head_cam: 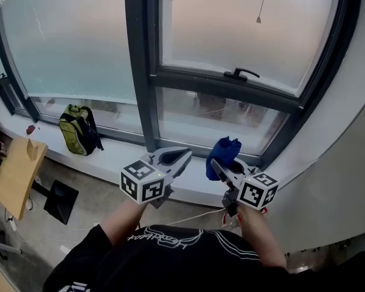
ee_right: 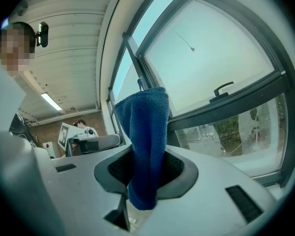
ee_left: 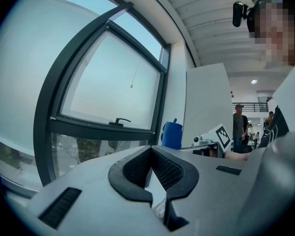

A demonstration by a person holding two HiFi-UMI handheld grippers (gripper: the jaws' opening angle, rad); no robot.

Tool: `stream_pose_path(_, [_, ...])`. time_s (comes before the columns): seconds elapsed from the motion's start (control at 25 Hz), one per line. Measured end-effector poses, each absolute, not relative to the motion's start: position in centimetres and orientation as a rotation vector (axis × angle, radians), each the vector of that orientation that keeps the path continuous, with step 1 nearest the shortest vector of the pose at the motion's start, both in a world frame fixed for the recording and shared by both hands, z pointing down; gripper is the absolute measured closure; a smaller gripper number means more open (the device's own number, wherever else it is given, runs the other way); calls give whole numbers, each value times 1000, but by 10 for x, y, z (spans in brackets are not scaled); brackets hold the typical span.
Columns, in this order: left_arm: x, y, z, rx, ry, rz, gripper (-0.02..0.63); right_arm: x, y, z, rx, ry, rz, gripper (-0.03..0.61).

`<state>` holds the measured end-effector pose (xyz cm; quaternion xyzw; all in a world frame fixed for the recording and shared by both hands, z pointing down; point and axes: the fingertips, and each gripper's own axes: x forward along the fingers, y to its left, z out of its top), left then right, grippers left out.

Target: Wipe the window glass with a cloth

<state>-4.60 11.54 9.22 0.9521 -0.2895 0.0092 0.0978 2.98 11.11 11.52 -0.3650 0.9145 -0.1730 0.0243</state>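
Observation:
The window glass (head_cam: 73, 41) fills the wall ahead in dark frames, with a handle (head_cam: 242, 73) on the right sash. A blue cloth (head_cam: 224, 153) stands up out of my right gripper (head_cam: 218, 165), which is shut on it just in front of the lower pane. In the right gripper view the cloth (ee_right: 145, 132) hangs between the jaws of that gripper (ee_right: 146, 154) and hides their tips. My left gripper (head_cam: 184, 156) is beside it, shut and empty, near the frame's upright. The left gripper view shows its jaws (ee_left: 150, 149) meeting, with the cloth (ee_left: 172, 134) to the right.
A green backpack (head_cam: 78, 128) leans on the white sill (head_cam: 109, 157) at the left. A brown board (head_cam: 18, 175) and a dark stand (head_cam: 61, 201) sit on the floor below. A blind cord (head_cam: 259, 19) hangs over the right pane. People stand far behind.

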Motion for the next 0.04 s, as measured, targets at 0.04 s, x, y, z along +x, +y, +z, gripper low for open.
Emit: stream_pose_path(0.04, [-48, 117, 93, 2814, -860, 28, 609, 28, 113, 116, -1127, 2825, -542, 486])
